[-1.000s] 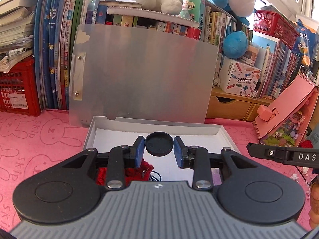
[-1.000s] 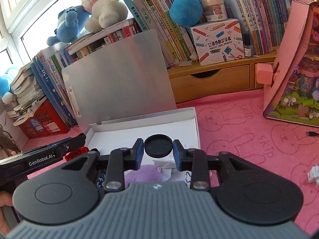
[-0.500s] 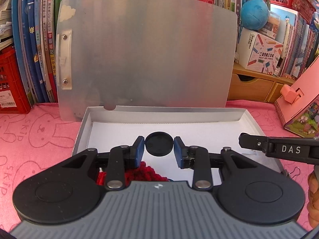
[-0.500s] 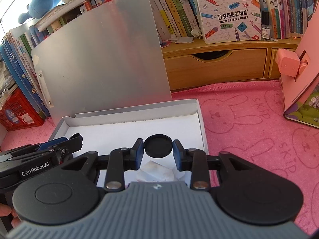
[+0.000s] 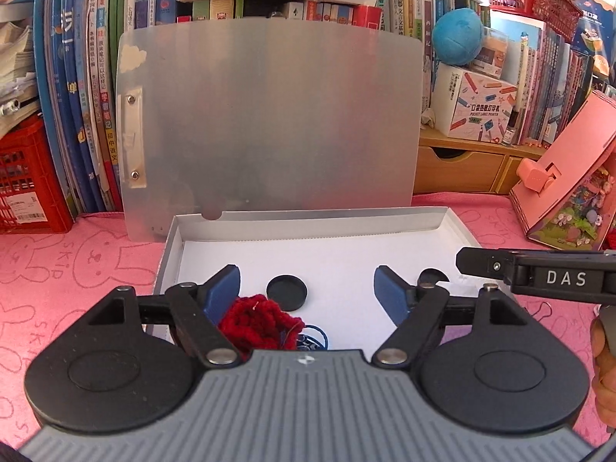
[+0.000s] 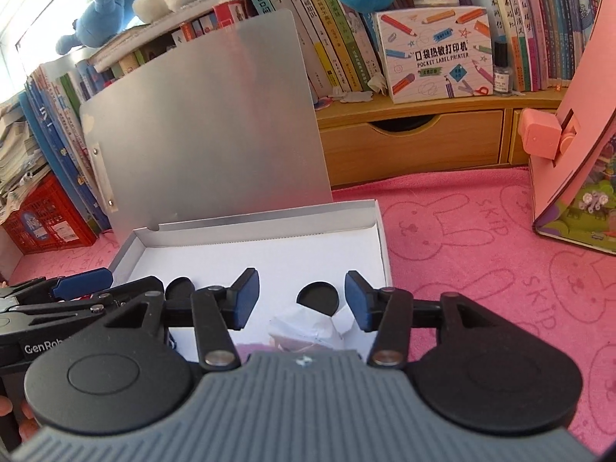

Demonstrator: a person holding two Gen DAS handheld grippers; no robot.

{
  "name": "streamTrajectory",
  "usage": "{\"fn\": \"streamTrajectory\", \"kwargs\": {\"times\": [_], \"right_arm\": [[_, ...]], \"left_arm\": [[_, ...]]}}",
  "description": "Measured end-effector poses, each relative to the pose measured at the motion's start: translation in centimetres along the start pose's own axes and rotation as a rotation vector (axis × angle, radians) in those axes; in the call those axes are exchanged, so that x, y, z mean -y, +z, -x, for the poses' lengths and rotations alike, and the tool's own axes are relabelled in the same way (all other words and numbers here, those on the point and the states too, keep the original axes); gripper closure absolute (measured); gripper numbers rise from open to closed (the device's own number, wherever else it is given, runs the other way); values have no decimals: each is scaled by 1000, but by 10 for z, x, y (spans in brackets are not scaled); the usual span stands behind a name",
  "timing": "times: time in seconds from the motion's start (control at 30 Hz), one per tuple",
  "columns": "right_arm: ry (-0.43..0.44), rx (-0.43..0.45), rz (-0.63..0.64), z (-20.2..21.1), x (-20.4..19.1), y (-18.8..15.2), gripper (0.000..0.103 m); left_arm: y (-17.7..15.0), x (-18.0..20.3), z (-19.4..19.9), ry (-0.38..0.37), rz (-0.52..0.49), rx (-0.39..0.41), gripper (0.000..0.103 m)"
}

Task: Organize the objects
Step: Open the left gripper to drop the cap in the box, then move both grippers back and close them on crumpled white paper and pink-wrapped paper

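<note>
Two black caps (image 5: 287,292) (image 6: 318,297) (both loose) in white box (image 5: 308,227)

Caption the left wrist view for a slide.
Open left gripper over a white box holding two black discs, red yarn in front.

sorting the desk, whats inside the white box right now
Two black round caps lie on the white box floor, one before each open gripper. Red yarn and crumpled clear plastic sit nearer; the grippers hide the front part.

Blue plush ball (image 5: 457,41) above label-printer box (image 5: 477,107), red crate (image 5: 23,184).
</note>
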State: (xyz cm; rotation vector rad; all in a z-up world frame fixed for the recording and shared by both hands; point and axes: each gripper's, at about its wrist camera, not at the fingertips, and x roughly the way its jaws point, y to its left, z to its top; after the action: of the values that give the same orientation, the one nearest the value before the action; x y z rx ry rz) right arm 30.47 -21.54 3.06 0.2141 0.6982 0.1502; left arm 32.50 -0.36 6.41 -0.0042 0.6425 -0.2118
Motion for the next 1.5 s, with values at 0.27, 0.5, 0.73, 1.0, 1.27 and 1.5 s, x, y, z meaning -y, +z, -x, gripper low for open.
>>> {"fn": "streamTrajectory", "kwargs": {"times": [0.27, 0.5, 0.73, 1.0, 1.27, 1.5], "right_arm": [[99, 90, 115, 76, -16, -23, 26], [168, 117, 239, 128, -31, -67, 20], [187, 117, 317, 150, -39, -116, 17], [140, 105, 391, 157, -41, -154, 17], [92, 63, 445, 154, -35, -173, 17], [114, 37, 462, 140, -48, -179, 17]], "left_arm": [[-26, 8, 75, -37, -66, 60, 15], [-71, 10, 132, -105, -83, 74, 13], [-122, 6, 163, -103, -85, 77, 12], [-166, -24, 175, 17, 7, 52, 12], [-187, -49, 172, 39, 32, -14, 12], [-186, -35, 156, 24, 3, -23, 12]]}}
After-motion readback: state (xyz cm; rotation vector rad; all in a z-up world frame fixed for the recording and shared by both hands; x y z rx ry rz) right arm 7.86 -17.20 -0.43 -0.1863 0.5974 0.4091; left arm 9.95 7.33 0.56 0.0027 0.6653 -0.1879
